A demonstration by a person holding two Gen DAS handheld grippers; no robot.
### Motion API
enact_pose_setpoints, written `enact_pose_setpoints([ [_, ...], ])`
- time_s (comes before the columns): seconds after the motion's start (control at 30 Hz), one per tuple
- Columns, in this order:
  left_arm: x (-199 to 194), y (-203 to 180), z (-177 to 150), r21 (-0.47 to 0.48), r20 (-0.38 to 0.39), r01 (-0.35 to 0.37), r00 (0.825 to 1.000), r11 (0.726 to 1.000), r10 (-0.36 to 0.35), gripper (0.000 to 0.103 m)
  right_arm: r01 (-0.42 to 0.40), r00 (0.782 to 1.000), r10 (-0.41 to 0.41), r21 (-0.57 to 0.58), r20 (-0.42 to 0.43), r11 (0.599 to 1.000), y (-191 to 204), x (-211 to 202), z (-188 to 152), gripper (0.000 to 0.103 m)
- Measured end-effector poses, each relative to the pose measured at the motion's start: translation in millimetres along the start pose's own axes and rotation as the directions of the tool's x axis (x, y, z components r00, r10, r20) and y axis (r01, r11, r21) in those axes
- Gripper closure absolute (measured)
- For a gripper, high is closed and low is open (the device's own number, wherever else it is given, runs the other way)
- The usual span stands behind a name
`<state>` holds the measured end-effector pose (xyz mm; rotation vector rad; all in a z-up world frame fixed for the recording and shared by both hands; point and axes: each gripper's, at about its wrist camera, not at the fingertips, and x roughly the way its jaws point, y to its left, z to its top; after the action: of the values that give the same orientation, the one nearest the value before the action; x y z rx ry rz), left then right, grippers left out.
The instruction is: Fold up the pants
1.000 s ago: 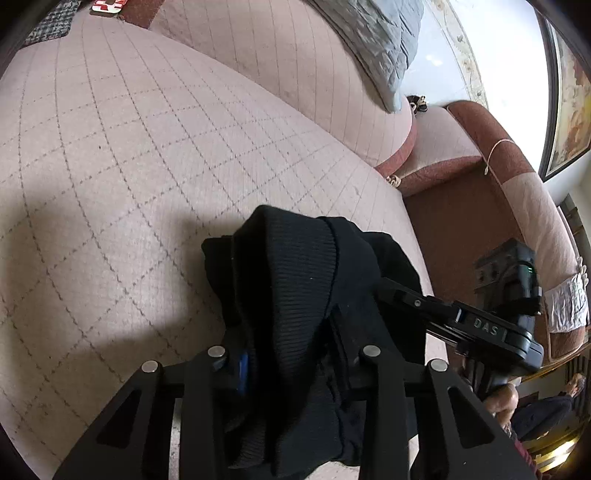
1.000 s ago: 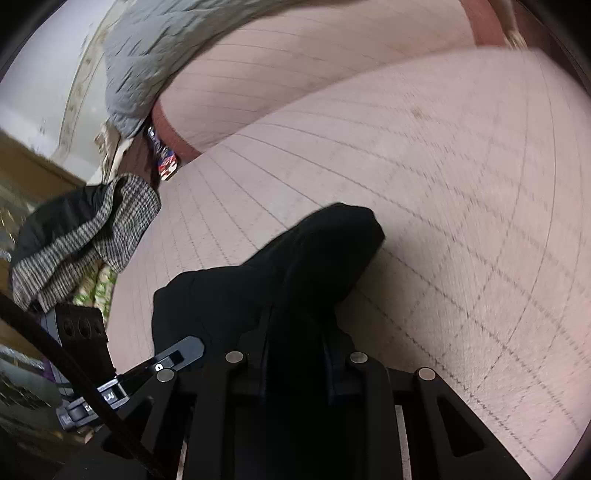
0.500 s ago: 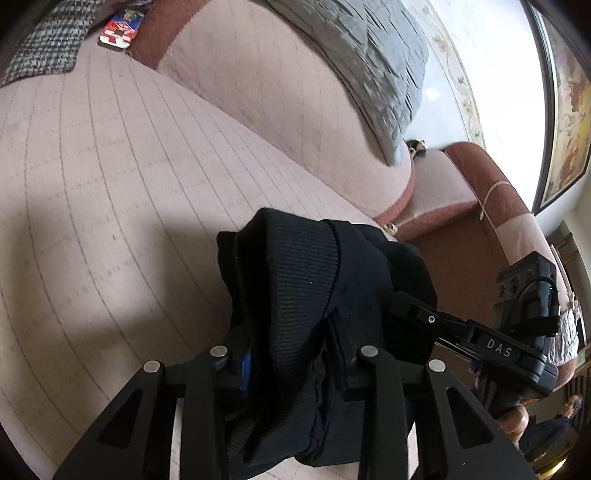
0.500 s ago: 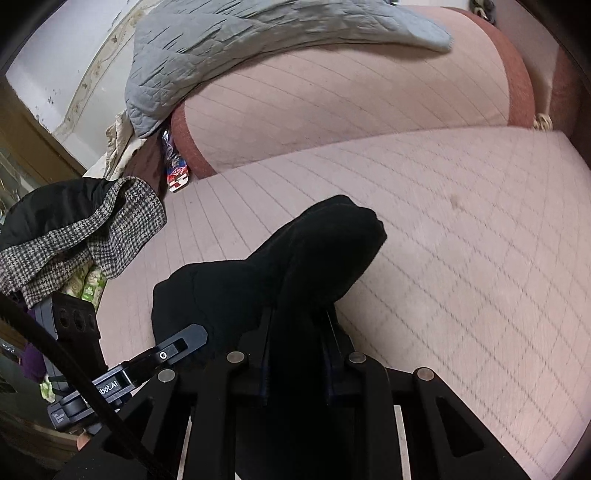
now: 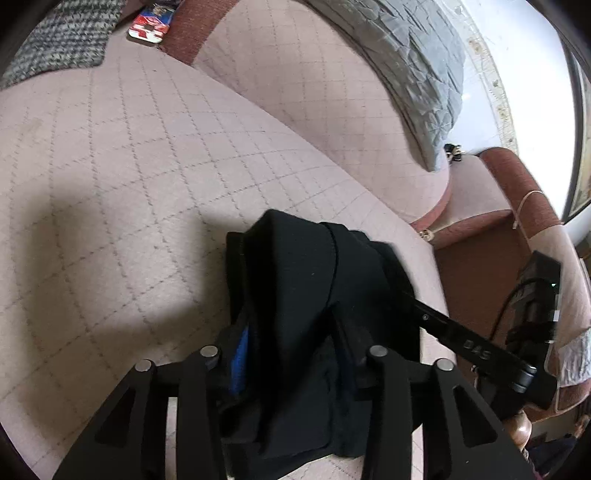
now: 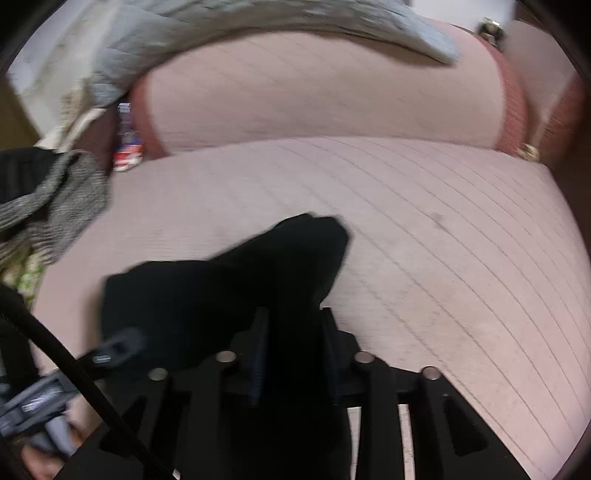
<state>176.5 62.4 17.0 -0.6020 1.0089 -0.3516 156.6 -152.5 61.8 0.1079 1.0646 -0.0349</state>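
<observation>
Both claws have begun to let go of the folded black pants since a second ago.

Jaws of the left claw point(image 5: 291, 354) are opening, the dark bundle of pants point(image 5: 306, 280) between them and a blue pad showing beside the cloth; the right claw point(image 6: 291, 354) is opening too, with fabric between its jaws. Whether the pads press on it I cannot tell. Pants lie bunched on the pink quilted sofa seat point(image 5: 122, 192), so the fold looks laid down and release is likely next.

Pink quilted sofa point(image 5: 155, 155), grey quilted blanket point(image 5: 413, 62) over its backrest, checked garment point(image 5: 62, 44), red packet point(image 5: 149, 27)
</observation>
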Motion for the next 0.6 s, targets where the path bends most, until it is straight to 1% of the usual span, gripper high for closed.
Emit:
enact_pose_setpoints([
  [0.03, -3.5, -0.6, 0.7, -0.003, 0.002, -0.013, 1.0, 1.0, 0.013, 0.061, 0.016, 1.0, -0.015, 0.016, -0.004, 1.0, -4.8, 1.8, -0.7, 0.065],
  [0.07, -6.2, -0.8, 1.6, -0.005, 0.004, -0.021, 1.0, 1.0, 0.021, 0.061, 0.014, 1.0, -0.014, 0.028, 0.0, 1.0, -8.9, 0.4, -0.8, 0.06],
  [0.2, -22.5, -3.3, 4.3, -0.01, 0.05, -0.076, 0.996, 0.997, 0.076, 0.061, 0.028, 0.997, -0.03, 0.034, 0.064, 0.999, -16.2, -19.0, 3.6, 0.06],
  [0.27, -31.5, -8.3, 3.1, 0.0, 0.086, -0.096, 0.992, 0.995, 0.095, 0.061, 0.004, 0.995, -0.009, 0.05, 0.1, 0.999, -17.2, -31.3, 9.9, 0.058],
  [0.37, -40.6, -22.9, -1.2, 0.045, 0.138, -0.093, 0.987, 0.995, 0.086, 0.061, -0.085, 0.992, 0.074, 0.103, 0.104, 0.991, -20.8, -35.7, 18.7, 0.057],
  [0.43, -45.0, -31.2, -5.9, 0.072, 0.165, -0.061, 0.985, 0.996, 0.048, 0.061, -0.158, 0.985, 0.144, 0.161, 0.093, 0.974, -25.2, -31.8, 21.6, 0.057],
  [0.47, -45.1, -35.1, -8.2, 0.081, 0.171, -0.04, 0.985, 0.996, 0.026, 0.06, -0.201, 0.978, 0.186, 0.201, 0.091, 0.959, -28.7, -27.2, 23.6, 0.057],
  [0.5, -43.6, -36.6, -10.3, 0.088, 0.166, -0.016, 0.986, 0.996, 0.001, 0.056, -0.223, 0.974, 0.208, 0.225, 0.092, 0.948, -27.9, -23.7, 24.1, 0.057],
  [0.53, -38.6, -38.6, -11.3, 0.092, 0.15, 0.007, 0.988, 0.996, -0.021, 0.048, -0.258, 0.966, 0.242, 0.26, 0.091, 0.931, -30.5, -19.0, 24.5, 0.057],
  [0.57, -32.4, -37.6, -13.1, 0.091, 0.126, 0.018, 0.992, 0.996, -0.03, 0.046, -0.285, 0.959, 0.272, 0.288, 0.086, 0.914, -31.0, -12.8, 25.2, 0.057],
  [0.6, -26.8, -35.6, -14.1, 0.087, 0.104, 0.014, 0.994, 0.996, -0.023, 0.045, -0.303, 0.953, 0.294, 0.312, 0.074, 0.901, -31.7, -5.3, 25.9, 0.057],
])
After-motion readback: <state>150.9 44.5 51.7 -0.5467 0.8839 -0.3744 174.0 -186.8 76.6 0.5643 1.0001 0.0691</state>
